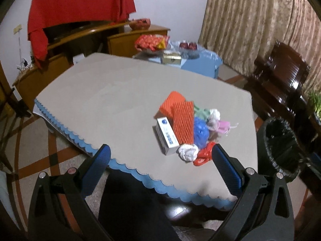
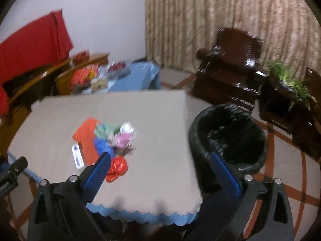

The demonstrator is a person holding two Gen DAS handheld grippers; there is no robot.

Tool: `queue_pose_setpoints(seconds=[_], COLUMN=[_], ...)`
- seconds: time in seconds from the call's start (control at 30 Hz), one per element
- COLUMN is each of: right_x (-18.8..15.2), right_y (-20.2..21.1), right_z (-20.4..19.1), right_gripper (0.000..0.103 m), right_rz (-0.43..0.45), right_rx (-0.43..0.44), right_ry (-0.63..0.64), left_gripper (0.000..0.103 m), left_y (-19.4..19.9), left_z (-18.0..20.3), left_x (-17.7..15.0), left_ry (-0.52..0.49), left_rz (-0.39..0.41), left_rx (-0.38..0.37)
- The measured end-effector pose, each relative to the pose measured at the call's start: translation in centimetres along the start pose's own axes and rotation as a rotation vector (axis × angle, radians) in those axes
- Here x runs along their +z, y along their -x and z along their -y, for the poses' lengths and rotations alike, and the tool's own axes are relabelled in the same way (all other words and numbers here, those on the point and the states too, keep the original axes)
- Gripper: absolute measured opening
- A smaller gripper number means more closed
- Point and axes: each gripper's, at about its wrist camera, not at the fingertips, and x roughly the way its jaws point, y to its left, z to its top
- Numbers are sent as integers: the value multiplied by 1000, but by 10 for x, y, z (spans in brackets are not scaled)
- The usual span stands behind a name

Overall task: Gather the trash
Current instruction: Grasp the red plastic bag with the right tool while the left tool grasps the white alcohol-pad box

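Observation:
A heap of trash lies on the beige tablecloth (image 1: 100,104): orange foam netting (image 1: 181,118), a white box (image 1: 167,136), a blue bag (image 1: 200,132), white crumpled paper (image 1: 187,152), a red wrapper (image 1: 204,154), a pink piece (image 1: 223,127). My left gripper (image 1: 160,156) hangs open above the table's near edge, just short of the heap, with nothing in it. In the right wrist view the heap (image 2: 104,140) is blurred. My right gripper (image 2: 160,160) is open and holds nothing, over the table's near right part. A black-lined bin (image 2: 228,136) stands on the floor right of the table.
A dark wooden armchair (image 2: 228,68) and a plant (image 2: 289,78) stand behind the bin (image 1: 280,144). A blue-covered side table (image 1: 200,62) with snacks and fruit bowls is at the back. A wooden cabinet (image 1: 60,60) draped with red cloth lines the left wall. The left gripper's body (image 2: 12,172) shows at far left.

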Motion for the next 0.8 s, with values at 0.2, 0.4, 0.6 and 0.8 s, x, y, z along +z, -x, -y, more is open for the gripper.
queue_pose_setpoints(seconds=[0.2, 0.4, 0.6, 0.8], right_x=[-9, -22, -36, -44], right_y=[-54, -112, -161, -198], right_z=[-22, -44, -68, -78], right_gripper=[88, 79, 69, 64], right_rz=[-81, -156, -211, -262], right_rx=[60, 152, 196, 212], right_ry=[57, 84, 123, 142], left_gripper=[98, 98, 98, 98], left_y=[-53, -100, -139, -167], left_z=[-4, -11, -10, -14], left_x=[-8, -11, -10, -15], left_ry=[-2, 9, 11, 20], left_rz=[-78, -128, -128, -154], left_rx=[20, 16, 2, -8])
